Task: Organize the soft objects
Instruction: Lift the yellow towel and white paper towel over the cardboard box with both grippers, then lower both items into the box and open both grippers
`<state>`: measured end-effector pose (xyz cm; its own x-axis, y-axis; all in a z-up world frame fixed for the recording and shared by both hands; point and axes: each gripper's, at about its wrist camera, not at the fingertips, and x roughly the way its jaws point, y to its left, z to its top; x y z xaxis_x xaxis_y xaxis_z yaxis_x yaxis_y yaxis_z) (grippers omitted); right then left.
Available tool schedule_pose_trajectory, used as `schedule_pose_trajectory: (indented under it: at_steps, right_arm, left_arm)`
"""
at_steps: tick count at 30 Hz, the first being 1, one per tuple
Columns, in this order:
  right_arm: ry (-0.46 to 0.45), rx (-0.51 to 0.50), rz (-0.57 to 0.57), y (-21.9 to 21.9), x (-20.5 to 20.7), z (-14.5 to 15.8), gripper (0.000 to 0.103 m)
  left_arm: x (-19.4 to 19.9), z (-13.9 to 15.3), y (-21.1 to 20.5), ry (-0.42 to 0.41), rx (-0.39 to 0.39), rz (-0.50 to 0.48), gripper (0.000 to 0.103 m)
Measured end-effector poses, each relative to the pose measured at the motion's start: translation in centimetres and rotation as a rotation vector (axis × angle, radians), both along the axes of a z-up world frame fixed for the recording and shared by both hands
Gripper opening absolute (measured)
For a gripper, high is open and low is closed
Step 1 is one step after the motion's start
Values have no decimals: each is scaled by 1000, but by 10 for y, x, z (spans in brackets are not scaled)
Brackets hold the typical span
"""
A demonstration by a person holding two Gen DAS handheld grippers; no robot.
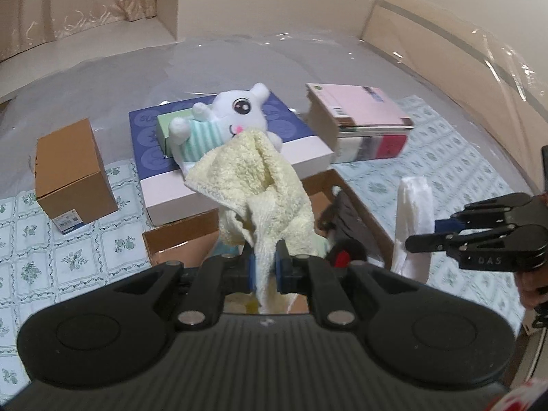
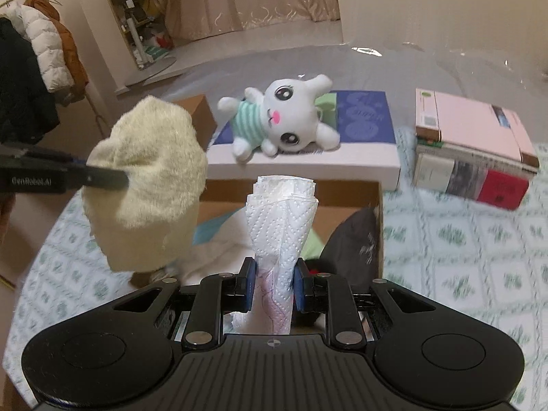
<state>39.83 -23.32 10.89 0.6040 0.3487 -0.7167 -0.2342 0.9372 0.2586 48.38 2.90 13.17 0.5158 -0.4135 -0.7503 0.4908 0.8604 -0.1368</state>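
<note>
My left gripper point(image 1: 265, 269) is shut on a pale yellow terry towel point(image 1: 253, 178), which bunches up above its blue pads; the same yellow towel point(image 2: 147, 185) hangs at the left of the right wrist view. My right gripper point(image 2: 272, 286) is shut on a folded white paper towel point(image 2: 282, 219), also seen as a white paper towel point(image 1: 412, 219) beside the right gripper point(image 1: 428, 233). Both are held over an open cardboard box point(image 2: 375, 198) with cloth items inside. A white plush bunny point(image 2: 284, 118) in a striped green shirt lies on a blue and white flat box point(image 2: 363, 116).
A closed brown carton point(image 1: 73, 171) stands at the left. A stack of books point(image 2: 476, 147) with a pink cover lies at the right. A floral cloth point(image 2: 462, 239) covers the surface. Jackets point(image 2: 37, 68) hang at the far left.
</note>
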Motion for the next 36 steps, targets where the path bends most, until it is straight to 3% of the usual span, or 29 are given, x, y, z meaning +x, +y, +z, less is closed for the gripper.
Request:
schedule_pose_trajectory:
  at_steps: [3,9,16,22,36]
  right_arm:
    - [6,-13,-4,1,20,-10,23]
    - [56,7,-8,1,44,-38,23]
    - [97,10,-8,-1,50,-62,23]
    - [111,11,-14,-2,53,-72,23]
    - [128,6,11,14,53,-77,23]
  left_arm:
    - [11,-25,-10,16,7,9,10]
    - [27,-76,-28,137,-44,-10,10]
    - [38,-126,-17,181,93,45,11]
    - [40,-130,8,177,98,86,15]
    - [28,-129,-24,149,107,7,15]
